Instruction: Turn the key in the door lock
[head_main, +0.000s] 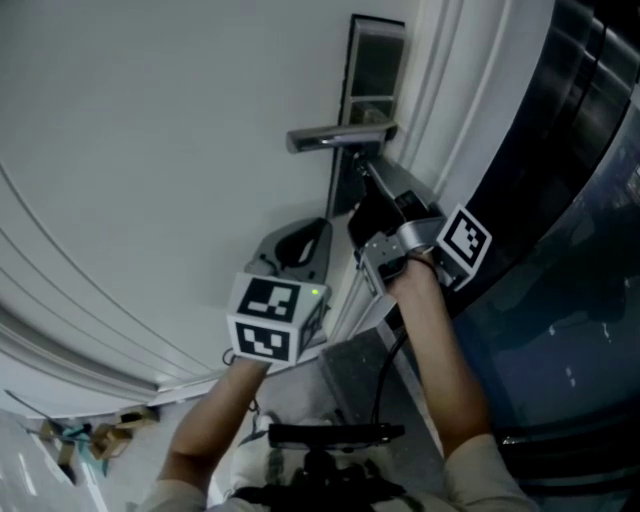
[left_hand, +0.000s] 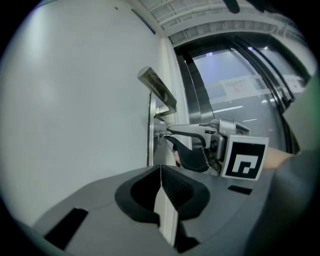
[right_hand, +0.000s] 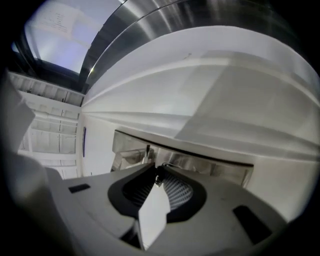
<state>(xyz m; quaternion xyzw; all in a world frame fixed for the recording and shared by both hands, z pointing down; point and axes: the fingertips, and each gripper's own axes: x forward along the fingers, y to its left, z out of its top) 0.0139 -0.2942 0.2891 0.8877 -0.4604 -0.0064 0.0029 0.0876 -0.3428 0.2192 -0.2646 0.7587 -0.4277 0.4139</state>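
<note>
A white door (head_main: 150, 150) carries a metal lock plate (left_hand: 151, 131) with a lever handle (head_main: 338, 136) on it. Below the handle a small key (right_hand: 157, 176) sticks in the lock, also seen as the key (left_hand: 161, 134) in the left gripper view. My right gripper (head_main: 358, 165) reaches up to the lock, tilted upward, its two fingertips closed on the key's head. My left gripper (head_main: 308, 230) hangs back below and left of the lock, level, jaws together with nothing between them.
The white door frame (head_main: 440, 110) and a dark glass panel (head_main: 570, 220) run along the right of the lock. Scraps lie on the floor (head_main: 90, 435) at lower left. A dark piece of gear (head_main: 325, 435) sits at the person's chest.
</note>
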